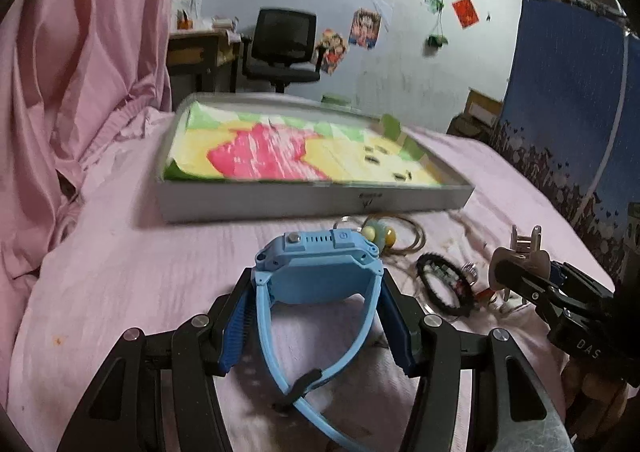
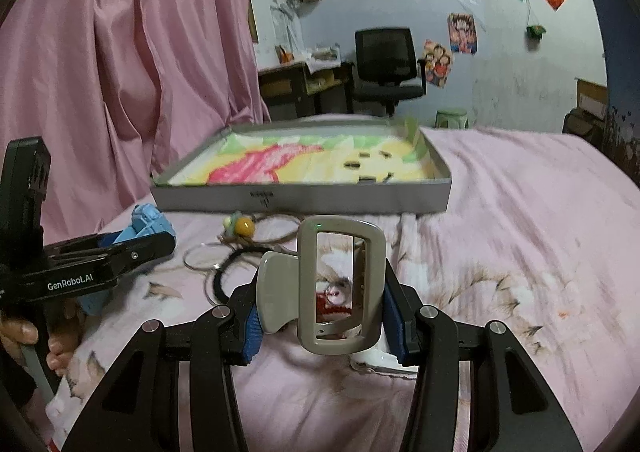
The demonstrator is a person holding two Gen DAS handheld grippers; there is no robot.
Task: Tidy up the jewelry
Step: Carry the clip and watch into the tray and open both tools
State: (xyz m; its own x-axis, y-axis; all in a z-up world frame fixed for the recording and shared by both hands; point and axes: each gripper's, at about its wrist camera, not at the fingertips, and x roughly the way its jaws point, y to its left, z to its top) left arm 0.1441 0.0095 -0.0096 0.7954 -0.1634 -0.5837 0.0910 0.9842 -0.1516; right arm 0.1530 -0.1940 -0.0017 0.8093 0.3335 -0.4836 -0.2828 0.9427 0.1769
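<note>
Left gripper [image 1: 318,292] is clamped on a blue smartwatch [image 1: 320,264], held above the pink bedsheet [image 1: 120,272], while the right gripper [image 2: 320,316] is pinched on a beige hair clip [image 2: 340,284]. A grey tray [image 2: 304,198] with a colourful liner is seen just beyond, and a beaded cord necklace [image 1: 384,236], a black bracelet [image 1: 444,288] and a thin ring [image 2: 198,258] are left lying on the sheet between the tray and the grippers

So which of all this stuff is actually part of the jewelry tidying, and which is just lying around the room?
Part of the job:
blue watch in the left gripper
beige clip in the right gripper
tray
black bracelet
bead cord

Just lying about:
office chair
pink curtain
wall posters
</note>
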